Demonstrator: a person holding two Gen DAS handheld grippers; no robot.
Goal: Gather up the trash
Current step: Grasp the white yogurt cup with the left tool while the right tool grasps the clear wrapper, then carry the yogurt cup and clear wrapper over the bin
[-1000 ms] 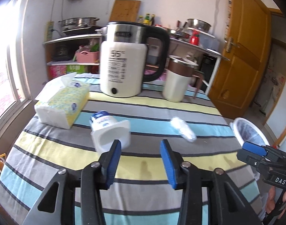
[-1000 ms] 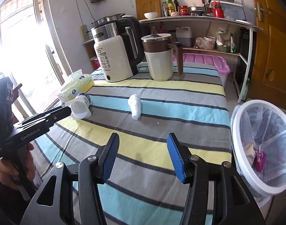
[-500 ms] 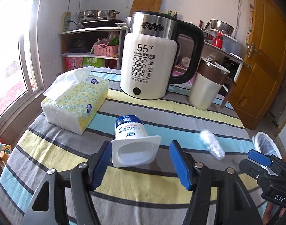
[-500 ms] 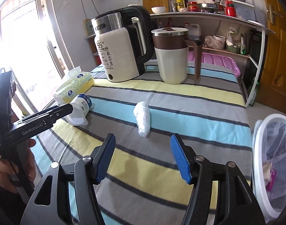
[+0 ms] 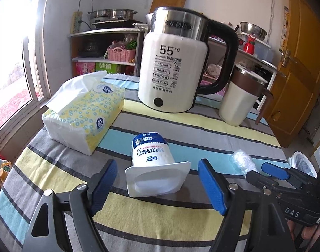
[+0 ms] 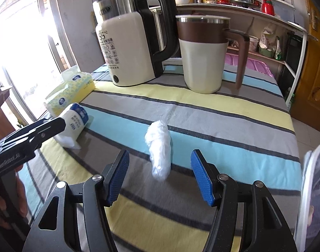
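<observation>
Lying tipped: white yogurt cup [image 5: 153,163]; crumpled plastic wad [image 6: 160,147] | both grippers gaping

Striped tablecloth [image 5: 181,113], blue-white yogurt cup [image 5: 151,151]

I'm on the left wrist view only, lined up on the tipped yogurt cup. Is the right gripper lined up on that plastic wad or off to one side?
Observer: The right gripper is open, and the crumpled plastic wad lies centred just ahead of its jaws, not yet between them.
Operator: Does anything sit between the wad and the bin?
Observer: Only striped tablecloth shows there; the white-rimmed mesh bin stands off the table's right edge.
Operator: Is the bin empty?
Observer: No, something pale shows through the mesh low down, too blurred to name.
Operator: And my left gripper from that side?
Observer: The left gripper's near finger overlaps the yogurt cup.
</observation>
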